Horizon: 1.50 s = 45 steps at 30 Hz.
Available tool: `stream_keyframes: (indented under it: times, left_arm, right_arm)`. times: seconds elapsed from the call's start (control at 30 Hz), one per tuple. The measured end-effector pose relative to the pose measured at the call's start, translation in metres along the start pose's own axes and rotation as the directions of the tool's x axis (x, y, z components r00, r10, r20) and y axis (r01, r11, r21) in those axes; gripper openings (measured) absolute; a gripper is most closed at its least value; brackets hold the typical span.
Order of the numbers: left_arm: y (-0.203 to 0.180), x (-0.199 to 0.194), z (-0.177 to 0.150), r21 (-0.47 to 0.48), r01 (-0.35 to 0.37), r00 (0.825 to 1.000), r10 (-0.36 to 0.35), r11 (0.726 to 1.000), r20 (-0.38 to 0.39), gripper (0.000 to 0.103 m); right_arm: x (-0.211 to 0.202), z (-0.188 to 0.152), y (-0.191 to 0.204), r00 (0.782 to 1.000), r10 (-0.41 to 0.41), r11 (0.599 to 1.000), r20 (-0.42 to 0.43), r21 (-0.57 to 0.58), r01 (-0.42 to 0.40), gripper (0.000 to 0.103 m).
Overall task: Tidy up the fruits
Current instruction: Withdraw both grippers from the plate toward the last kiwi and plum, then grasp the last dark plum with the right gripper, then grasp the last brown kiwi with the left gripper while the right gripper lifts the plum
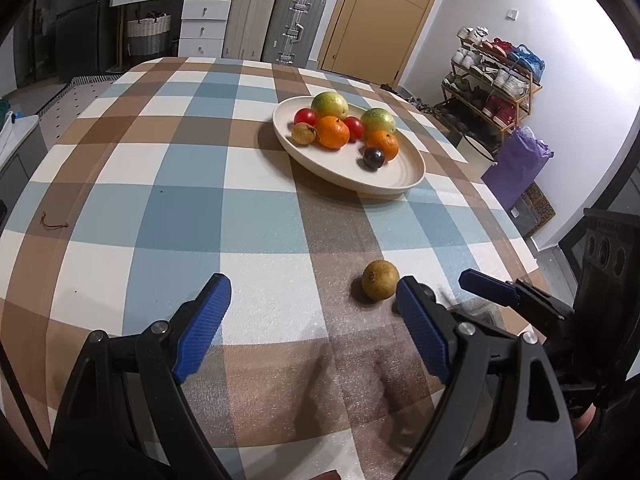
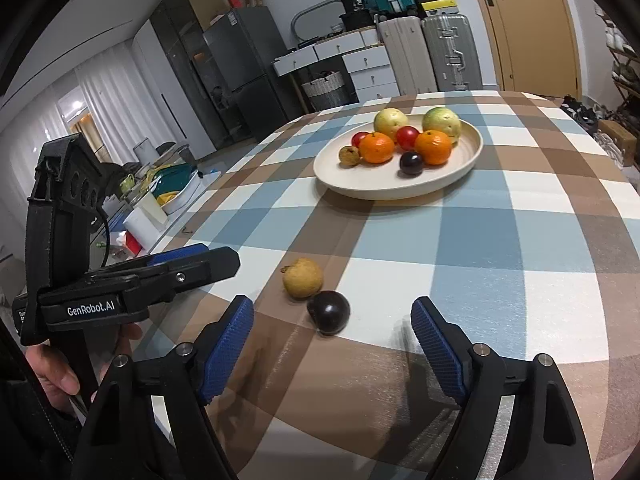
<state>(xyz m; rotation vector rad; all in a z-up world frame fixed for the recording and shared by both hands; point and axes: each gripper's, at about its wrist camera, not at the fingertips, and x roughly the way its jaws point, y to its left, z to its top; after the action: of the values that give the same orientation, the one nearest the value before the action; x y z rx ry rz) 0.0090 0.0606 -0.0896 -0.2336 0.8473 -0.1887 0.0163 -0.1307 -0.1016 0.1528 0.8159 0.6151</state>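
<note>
I have most of the sorting behind me, I judge: two fruits lie loose on the table (image 2: 520,240), the rest sit on the plate.

Nearest me in the right wrist view, the right gripper (image 2: 332,320) stands wide apart and holds nothing. The dark plum (image 2: 329,312) lies on the cloth just ahead of the gap between its fingers, a little toward the left finger, touching neither pad. Touching the plum on its far left side is the brown longan (image 2: 303,279). Both lie near the table's near edge.

From the left wrist view, the left gripper (image 1: 312,300) is also wide and empty. The longan (image 1: 380,280) sits just beside the tip of its right finger, at the inner side; I cannot tell whether they touch. The plum hides behind that finger there. The right gripper's blue tips show just beyond.

Farther on, toward the far right part of the table, the cream plate (image 1: 396,184) carries two green guavas (image 1: 329,105), two oranges (image 1: 333,132), two red tomatoes (image 1: 305,116), another longan (image 1: 303,134) and another plum (image 1: 373,157).

What is left, I reckon, is to carry the two loose fruits to the plate; the plum is best placed for the right claw.
</note>
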Motion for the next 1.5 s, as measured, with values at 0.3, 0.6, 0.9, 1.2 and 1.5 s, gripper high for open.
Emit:
stream_keyframes:
  times: [0.3, 0.6, 0.9, 1.2, 1.5]
  left_arm:
    - [0.005, 0.000, -0.003, -0.015, 0.000, 1.000, -0.001, 1.000, -0.010, 0.083]
    - [0.007, 0.001, -0.005, -0.017, 0.001, 1.000, -0.002, 1.000, -0.021, 0.083]
    - [0.004, 0.005, -0.003, -0.019, 0.015, 0.999, -0.016, 1.000, -0.030, 0.083]
    - [-0.005, 0.013, -0.002, -0.006, 0.033, 0.998, -0.033, 0.999, -0.051, 0.083]
    - [-0.016, 0.022, 0.000, 0.024, 0.032, 0.997, -0.030, 0.999, -0.069, 0.083]
  right_arm:
    - [0.013, 0.003, 0.009, 0.999, -0.013, 1.000, -0.050, -0.018, 0.012, 0.069]
    - [0.024, 0.001, 0.004, 0.995, -0.016, 1.000, -0.098, 0.007, 0.017, 0.027]
    - [0.011, 0.001, -0.002, 0.999, 0.009, 1.000, -0.054, 0.020, -0.008, 0.026]
    - [0.002, 0.004, -0.006, 1.000, 0.004, 1.000, -0.026, 0.026, -0.003, 0.026]
    - [-0.002, 0.003, -0.008, 1.000, 0.010, 0.999, -0.019, 0.031, -0.009, 0.026]
